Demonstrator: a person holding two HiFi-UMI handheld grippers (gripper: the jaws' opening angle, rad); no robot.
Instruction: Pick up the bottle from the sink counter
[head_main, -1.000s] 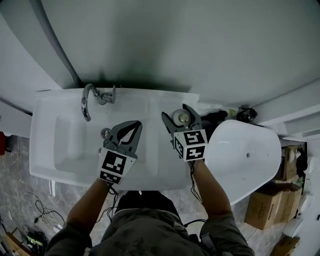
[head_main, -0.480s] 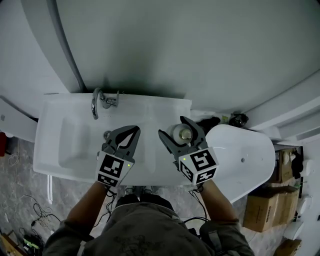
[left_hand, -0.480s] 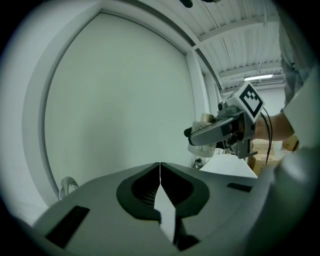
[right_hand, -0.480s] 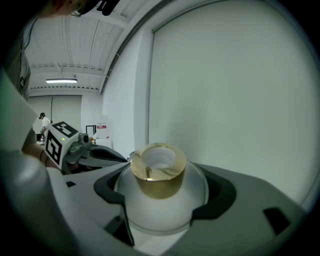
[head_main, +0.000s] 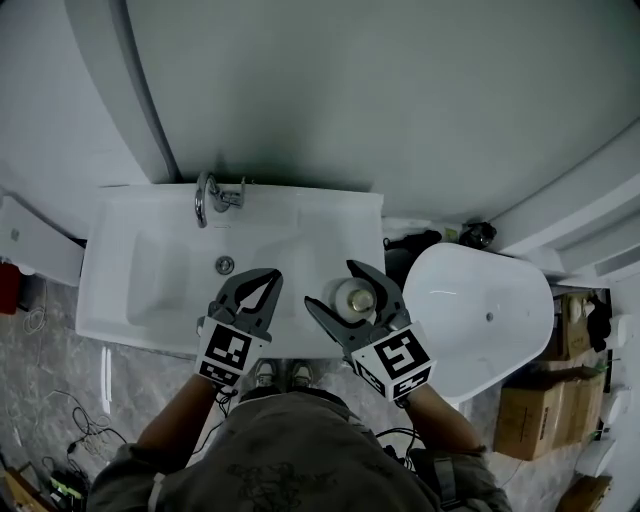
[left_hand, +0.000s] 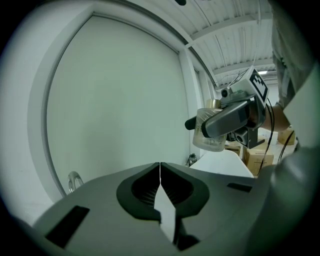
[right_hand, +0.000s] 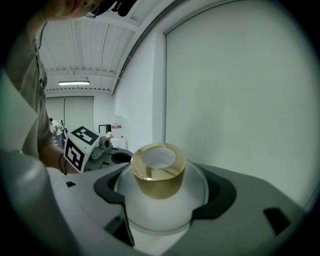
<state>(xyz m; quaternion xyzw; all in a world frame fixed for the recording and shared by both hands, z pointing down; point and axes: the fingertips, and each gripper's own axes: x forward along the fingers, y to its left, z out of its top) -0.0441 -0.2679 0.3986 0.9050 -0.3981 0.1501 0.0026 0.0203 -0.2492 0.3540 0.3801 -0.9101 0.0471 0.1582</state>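
Note:
A small frosted bottle (right_hand: 159, 197) with a gold collar (right_hand: 158, 175) sits between the jaws of my right gripper (right_hand: 162, 200), which is shut on it. In the head view the bottle (head_main: 356, 297) is held above the front right part of the white sink counter (head_main: 330, 225), inside the right gripper (head_main: 350, 300). My left gripper (head_main: 262, 285) hovers over the basin's front edge, shut and holding nothing. The left gripper view has its jaws (left_hand: 160, 170) meeting at the tips, and the held bottle (left_hand: 209, 134) at the right.
A chrome tap (head_main: 208, 196) stands at the back of the sink, with a drain (head_main: 225, 265) in the basin. A white oval toilet lid (head_main: 480, 315) lies right of the sink. Cardboard boxes (head_main: 530, 420) and cables (head_main: 70, 430) are on the floor. A large mirror panel (head_main: 350, 90) fills the wall.
My right gripper has drawn back toward the front edge of the counter with the bottle in it. The left gripper stayed shut and shifted little.

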